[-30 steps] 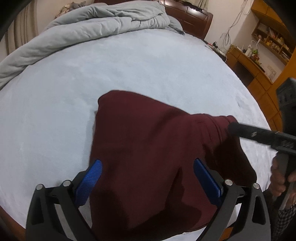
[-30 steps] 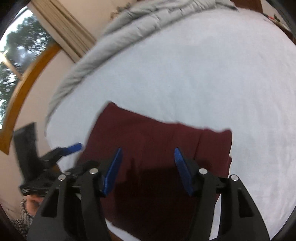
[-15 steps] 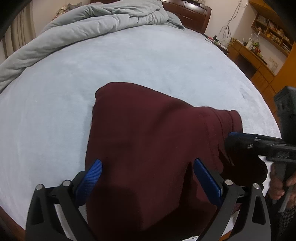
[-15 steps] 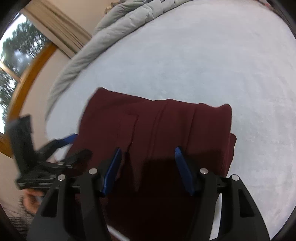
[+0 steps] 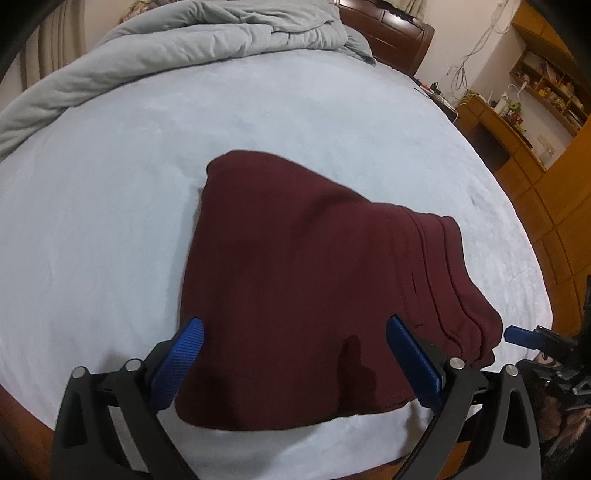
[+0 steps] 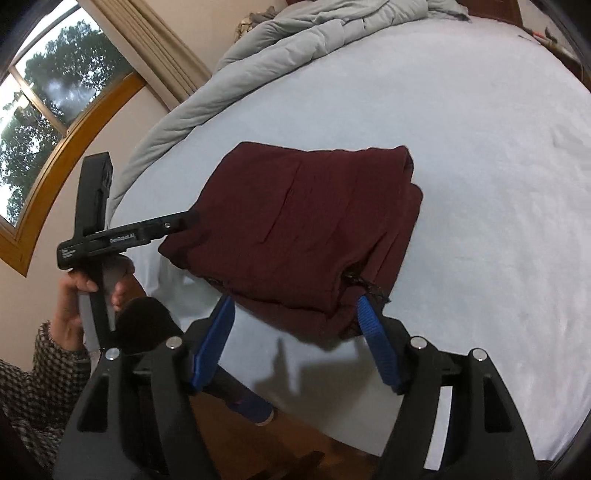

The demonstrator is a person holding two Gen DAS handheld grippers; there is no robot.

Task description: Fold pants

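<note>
Looking along your left tool point(image 5: 295, 363), you see its blue pads spread wide with nothing between them, hovering at the bottom of the frame over the near edge of the pants point(image 5: 317, 295). The maroon pants lie folded into a thick block at the centre, on the pale blue bed point(image 5: 110, 206). A grey quilt point(image 5: 192, 48) is bunched along the upper left, well apart from the pants, with the dark headboard point(image 5: 391, 26) behind it at the top. At the upper right stands a wooden desk point(image 5: 509, 129) with bottles and cables. The blue tip of your right tool point(image 5: 517, 336) pokes in at the lower right, just beside the stacked fold edges.

From your right tool point(image 6: 295, 343), the pads also stand open and empty at the bottom of the frame, just short of the pants' point(image 6: 306, 221) near corner. Your left tool point(image 6: 173, 225) reaches in from the left, its tip at the pants' left edge; your left hand point(image 6: 74, 306) grips its handle. A window point(image 6: 40, 110) and curtain point(image 6: 147, 48) fill the upper left, and the quilt point(image 6: 295, 40) runs along the top.
</note>
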